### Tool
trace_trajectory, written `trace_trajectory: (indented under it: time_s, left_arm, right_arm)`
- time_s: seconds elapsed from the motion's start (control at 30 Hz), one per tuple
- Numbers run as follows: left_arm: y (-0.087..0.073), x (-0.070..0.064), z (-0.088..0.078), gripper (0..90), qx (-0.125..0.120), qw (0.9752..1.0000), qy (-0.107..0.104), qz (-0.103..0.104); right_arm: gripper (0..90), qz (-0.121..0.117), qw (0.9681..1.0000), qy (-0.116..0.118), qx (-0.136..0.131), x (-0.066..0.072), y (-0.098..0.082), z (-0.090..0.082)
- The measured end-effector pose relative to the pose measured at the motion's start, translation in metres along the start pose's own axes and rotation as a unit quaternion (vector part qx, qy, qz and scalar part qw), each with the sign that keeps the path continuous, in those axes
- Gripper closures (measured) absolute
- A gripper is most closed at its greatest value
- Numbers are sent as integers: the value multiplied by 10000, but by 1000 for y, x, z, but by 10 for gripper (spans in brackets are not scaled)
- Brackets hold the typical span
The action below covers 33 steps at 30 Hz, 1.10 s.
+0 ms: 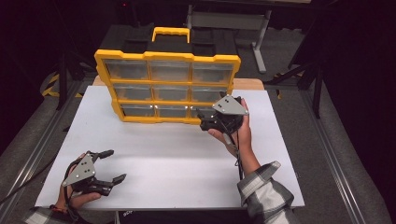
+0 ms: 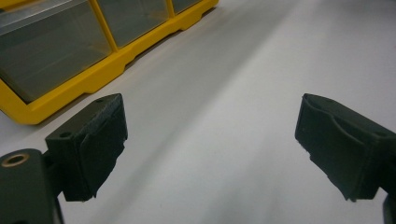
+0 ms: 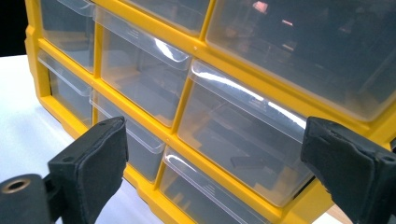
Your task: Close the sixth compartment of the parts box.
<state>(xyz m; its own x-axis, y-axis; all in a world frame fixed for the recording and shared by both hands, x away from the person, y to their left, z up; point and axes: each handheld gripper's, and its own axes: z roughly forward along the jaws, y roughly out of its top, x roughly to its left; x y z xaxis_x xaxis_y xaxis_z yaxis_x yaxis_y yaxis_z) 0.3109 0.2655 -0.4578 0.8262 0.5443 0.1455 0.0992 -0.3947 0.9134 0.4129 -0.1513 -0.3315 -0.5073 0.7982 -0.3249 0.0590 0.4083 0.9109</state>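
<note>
A white board (image 1: 177, 158) lies flat and covers most of the table. It shows as a pale, bare surface in the left gripper view (image 2: 224, 140) and at the left edge of the right gripper view (image 3: 23, 116). A strip of wooden tabletop (image 1: 250, 84) sticks out from under the board's far edge. A metal rail (image 1: 37, 149) runs along the board's left side, and a second rail (image 1: 334, 158) runs along its right side. Beyond the board's far edge is grey floor (image 1: 289, 51), where a grey metal table frame (image 1: 229, 21) stands. Yellow-and-black striped tape (image 1: 51, 86) lies off the board's far left corner, beside a black stand (image 1: 63, 70). Dark stand legs (image 1: 299, 74) spread off its far right corner.
</note>
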Motion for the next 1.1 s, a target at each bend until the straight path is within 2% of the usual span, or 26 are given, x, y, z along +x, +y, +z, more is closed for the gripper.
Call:
trace_trajectory:
  time_s: [0.53, 1.1]
  left_arm:
    - [0, 0, 0, 102, 5, 10000, 5, 4]
    - [0, 0, -1, 102, -9, 10000, 36, -5]
  right_arm:
    - [94, -154, 9999, -8, 36, -2, 0, -13]
    - [95, -242, 9997, 88, -19, -1, 1, -31]
